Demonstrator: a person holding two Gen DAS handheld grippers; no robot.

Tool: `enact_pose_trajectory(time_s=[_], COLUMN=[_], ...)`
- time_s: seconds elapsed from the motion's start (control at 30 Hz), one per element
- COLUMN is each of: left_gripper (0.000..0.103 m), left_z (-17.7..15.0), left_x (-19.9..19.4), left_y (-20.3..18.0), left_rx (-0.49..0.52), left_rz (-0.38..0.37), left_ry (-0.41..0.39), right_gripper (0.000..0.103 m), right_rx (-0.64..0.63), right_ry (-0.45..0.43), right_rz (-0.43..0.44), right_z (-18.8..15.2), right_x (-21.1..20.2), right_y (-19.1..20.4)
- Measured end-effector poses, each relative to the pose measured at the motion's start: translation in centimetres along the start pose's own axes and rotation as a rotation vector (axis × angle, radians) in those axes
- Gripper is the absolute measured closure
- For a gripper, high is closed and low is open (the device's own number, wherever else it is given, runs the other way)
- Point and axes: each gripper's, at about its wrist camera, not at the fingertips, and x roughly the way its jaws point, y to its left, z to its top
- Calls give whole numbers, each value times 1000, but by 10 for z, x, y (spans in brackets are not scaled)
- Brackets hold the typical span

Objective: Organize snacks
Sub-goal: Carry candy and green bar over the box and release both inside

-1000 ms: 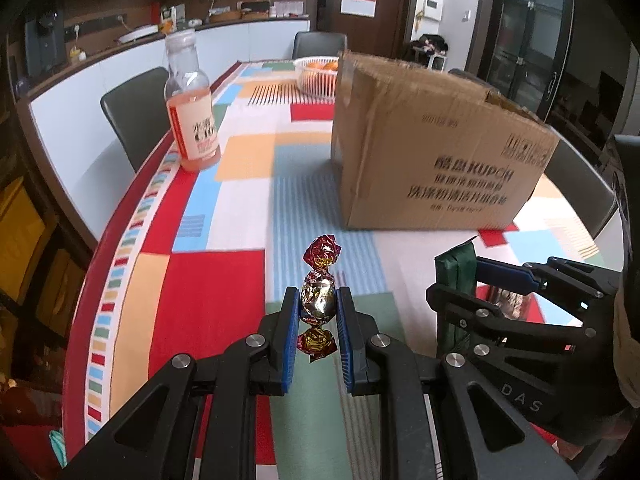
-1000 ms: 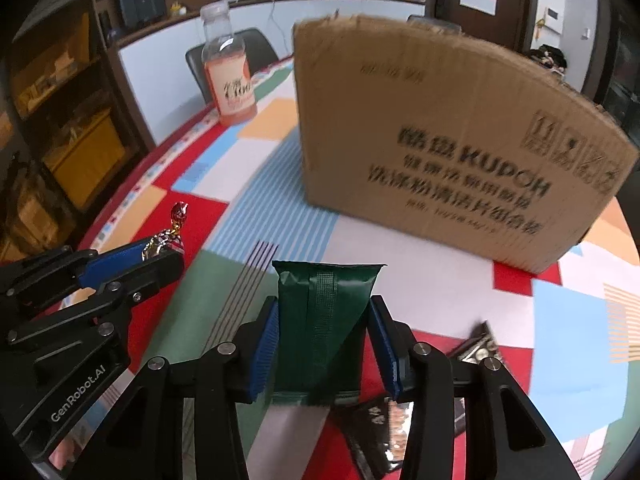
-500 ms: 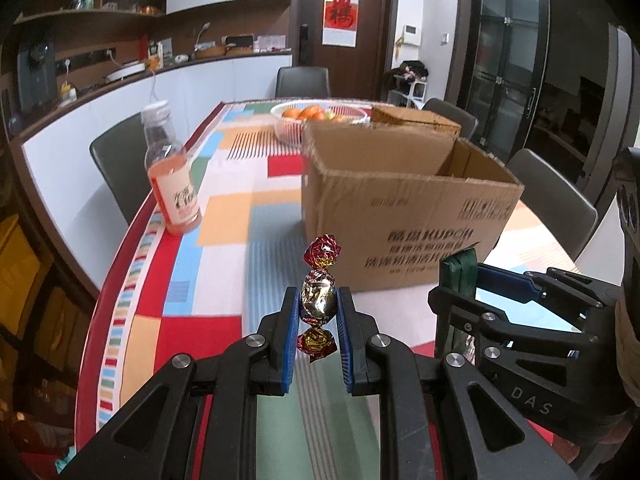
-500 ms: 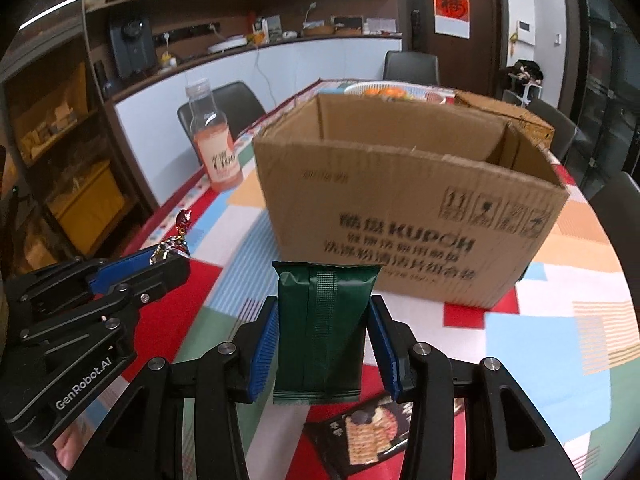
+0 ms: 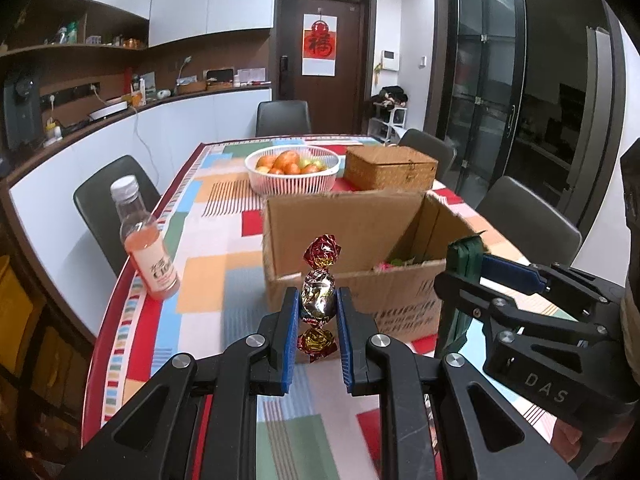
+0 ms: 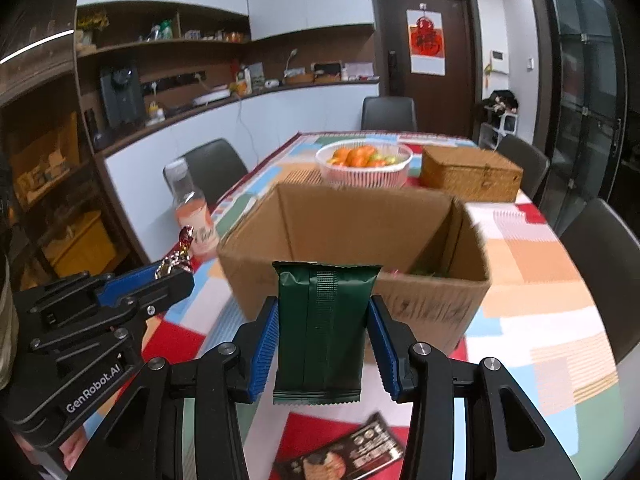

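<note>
Left gripper (image 5: 318, 308) clamped on a foil-wrapped candy (image 5: 318, 298), right gripper (image 6: 323, 330) clamped on a green snack packet (image 6: 322, 328), both held above the table (image 5: 208, 276) just short of the open cardboard box (image 6: 352, 232).

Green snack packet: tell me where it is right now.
The green snack packet stands upright between the right gripper's fingers, lifted above the table in front of the open cardboard box, right of the foil-wrapped candy.
</note>
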Motion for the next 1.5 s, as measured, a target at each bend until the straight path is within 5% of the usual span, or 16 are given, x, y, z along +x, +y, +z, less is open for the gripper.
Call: enact_pose_trajectory(time_s=[0.53, 1.13, 1.27, 1.4, 1.5], left_gripper=[84, 84, 70, 65, 65], left_z=[50, 81, 81, 79, 77], left_x=[33, 87, 88, 80, 71], left_y=[-13, -17, -16, -15, -15], left_rx=[10, 51, 59, 60, 61], left_rz=[-14, -20, 7, 24, 26], left_ry=[3, 85, 77, 57, 43], right_gripper=[58, 58, 58, 43, 41], right_rx=[-7, -9, -15, -11, -25], right_ry=[-102, 16, 23, 20, 9], right_rz=[-65, -75, -88, -93, -100], right_z=[56, 77, 78, 76, 73], right_x=[0, 53, 59, 56, 51], right_y=[-30, -50, -51, -50, -48])
